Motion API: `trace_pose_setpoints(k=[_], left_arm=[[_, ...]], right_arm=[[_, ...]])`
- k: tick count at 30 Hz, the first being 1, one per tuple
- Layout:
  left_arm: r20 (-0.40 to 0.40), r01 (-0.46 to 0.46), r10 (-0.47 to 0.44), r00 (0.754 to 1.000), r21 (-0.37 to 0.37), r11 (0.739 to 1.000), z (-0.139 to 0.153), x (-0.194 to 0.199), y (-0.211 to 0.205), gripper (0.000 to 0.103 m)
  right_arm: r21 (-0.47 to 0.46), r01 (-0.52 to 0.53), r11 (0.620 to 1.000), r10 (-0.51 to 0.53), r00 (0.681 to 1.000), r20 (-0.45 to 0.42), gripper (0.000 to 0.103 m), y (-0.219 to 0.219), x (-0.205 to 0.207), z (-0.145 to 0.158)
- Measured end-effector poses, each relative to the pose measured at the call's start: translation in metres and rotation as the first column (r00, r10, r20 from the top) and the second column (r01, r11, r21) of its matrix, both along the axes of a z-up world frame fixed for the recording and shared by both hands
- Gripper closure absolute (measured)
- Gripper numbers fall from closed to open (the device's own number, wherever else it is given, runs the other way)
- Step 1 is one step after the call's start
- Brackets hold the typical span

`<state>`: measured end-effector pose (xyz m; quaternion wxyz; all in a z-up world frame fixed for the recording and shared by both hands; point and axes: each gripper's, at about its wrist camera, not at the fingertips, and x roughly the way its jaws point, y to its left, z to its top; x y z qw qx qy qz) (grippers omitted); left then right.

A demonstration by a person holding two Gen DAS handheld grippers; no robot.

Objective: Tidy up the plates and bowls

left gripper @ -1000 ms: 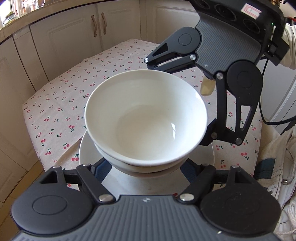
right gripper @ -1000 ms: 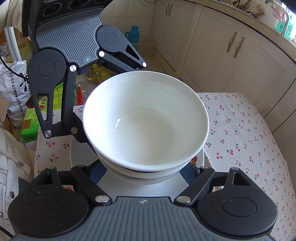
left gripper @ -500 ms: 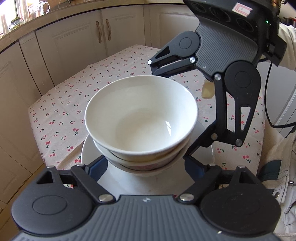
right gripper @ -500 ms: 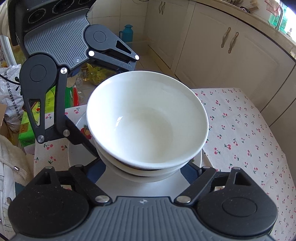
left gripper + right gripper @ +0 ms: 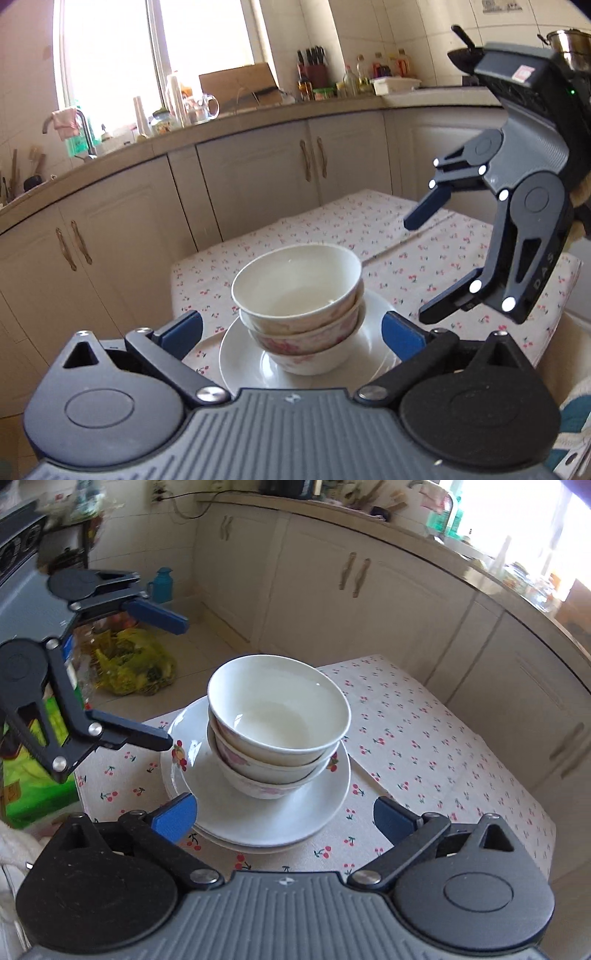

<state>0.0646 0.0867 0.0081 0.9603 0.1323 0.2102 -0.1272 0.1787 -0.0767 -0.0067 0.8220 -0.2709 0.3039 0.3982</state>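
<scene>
Stack of bowls [image 5: 299,306] nested three deep, plain white on top, pink-flowered below, seated on stacked white plates [image 5: 258,819] at near end of table under cherry-print cloth [image 5: 424,746]. Left gripper [image 5: 291,332] spread wide, jaws just been opening, blue pads [image 5: 181,328] flanking near rim of plates, nothing between them, clear of bowls. Right gripper [image 5: 284,818] likewise at full spread, jaws just been opening, empty, pads [image 5: 391,819] either side of plate edge without contact. Each gripper visible in other's view, raised beside stack, holding nothing. Beige cabinets [image 5: 258,177] beyond table; cluttered counter [image 5: 229,107] under bright window. Yellow bag [image 5: 133,664] on floor far left.
</scene>
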Motion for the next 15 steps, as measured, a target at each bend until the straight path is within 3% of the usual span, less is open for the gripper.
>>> trace_pose_setpoints(k=[3, 7, 10, 15], left_arm=[[0.008, -0.082, 0.083, 0.997, -0.081, 0.993, 0.006, -0.017, -0.011, 0.001], [-0.086, -0.276, 0.266, 0.960, -0.140, 0.951, 0.013, -0.024, -0.026, 0.001], [-0.139, -0.360, 0.341, 0.930, -0.160, 0.919, 0.015, -0.029, -0.036, 0.001], [-0.124, -0.368, 0.352, 0.928, -0.148, 0.918, 0.020, -0.048, -0.052, 0.001]], right_arm=[[0.065, 0.181, 0.981, -0.180, 0.983, -0.026, 0.000, -0.015, -0.011, 0.000], [0.086, 0.410, 0.908, -0.407, 0.912, -0.052, 0.000, -0.029, -0.029, -0.005], [0.117, 0.501, 0.857, -0.498, 0.865, -0.058, 0.000, -0.039, -0.047, -0.009], [0.153, 0.552, 0.820, -0.554, 0.832, -0.031, 0.000, -0.048, -0.078, -0.007]])
